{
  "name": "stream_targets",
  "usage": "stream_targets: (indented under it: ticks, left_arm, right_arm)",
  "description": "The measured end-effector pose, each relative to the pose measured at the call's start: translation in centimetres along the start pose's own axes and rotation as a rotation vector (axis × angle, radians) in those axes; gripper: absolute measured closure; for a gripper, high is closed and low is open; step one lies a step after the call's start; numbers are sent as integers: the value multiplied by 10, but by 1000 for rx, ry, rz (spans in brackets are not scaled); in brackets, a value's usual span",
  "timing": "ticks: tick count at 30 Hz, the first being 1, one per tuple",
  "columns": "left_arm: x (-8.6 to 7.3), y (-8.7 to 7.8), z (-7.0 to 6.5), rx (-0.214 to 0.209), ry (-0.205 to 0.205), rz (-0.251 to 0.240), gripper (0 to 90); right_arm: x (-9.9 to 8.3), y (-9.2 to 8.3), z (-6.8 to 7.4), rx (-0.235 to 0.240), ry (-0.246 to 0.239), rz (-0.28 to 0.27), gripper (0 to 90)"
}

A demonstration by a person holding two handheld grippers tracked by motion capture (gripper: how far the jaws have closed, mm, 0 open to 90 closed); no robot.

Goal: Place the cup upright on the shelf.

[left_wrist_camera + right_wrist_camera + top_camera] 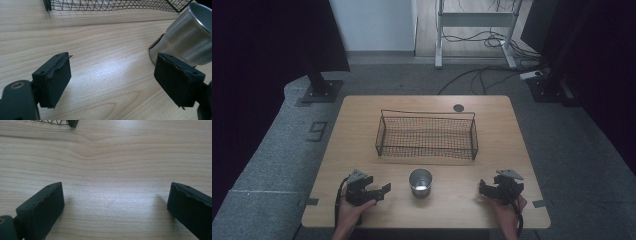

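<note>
From the high view, a steel cup [420, 183] stands upright near the front edge of the wooden desk [362, 115], just in front of a wire basket [427, 136] that sits mid-desk with nothing in it. The left tool [379, 191] rests on the desk just beside the cup on its left, angled toward it, jaws spread. The right tool [485, 189] lies well apart from the cup on the other side, also spread and holding nothing. A small dark round grommet [458, 107] is set into the desk behind the basket.

In the left gripper view, the left tool [112, 75] has its two black jaws wide apart over bare wood; the cup [185, 40] leans into the picture at the right (the tilt is the camera's, not the cup's), just beyond the right-hand jaw and not between the two. The basket's [112, 5] lower mesh runs along the top.

In the right gripper view, the right tool [115, 205] is likewise agape over plain wood grain, with a corner of the basket [60, 122] at the top left.

My reading is that the work is at its start: an approach to the cup, likely to lift it into the basket. The next move calls for swinging the left tool so the cup's wall sits between the jaws before closing.
</note>
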State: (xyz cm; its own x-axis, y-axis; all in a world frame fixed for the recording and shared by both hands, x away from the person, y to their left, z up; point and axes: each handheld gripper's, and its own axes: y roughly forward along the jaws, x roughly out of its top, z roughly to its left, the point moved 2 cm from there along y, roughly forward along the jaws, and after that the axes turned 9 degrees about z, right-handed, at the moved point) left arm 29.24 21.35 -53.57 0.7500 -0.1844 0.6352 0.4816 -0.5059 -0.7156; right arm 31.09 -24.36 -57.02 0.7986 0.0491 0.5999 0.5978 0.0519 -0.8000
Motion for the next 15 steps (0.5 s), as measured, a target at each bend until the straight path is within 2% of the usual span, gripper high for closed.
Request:
stream_targets:
  ticks: [6, 15]
  left_arm:
    - [0, -3, 0, 0, -1, -10, 147]
    - [2, -11, -3, -18, 15, -36, 149]
  right_arm:
    - [-3, -3, -2, 10, -14, -9, 44]
    - [-3, -3, -1, 16, -21, -8, 44]
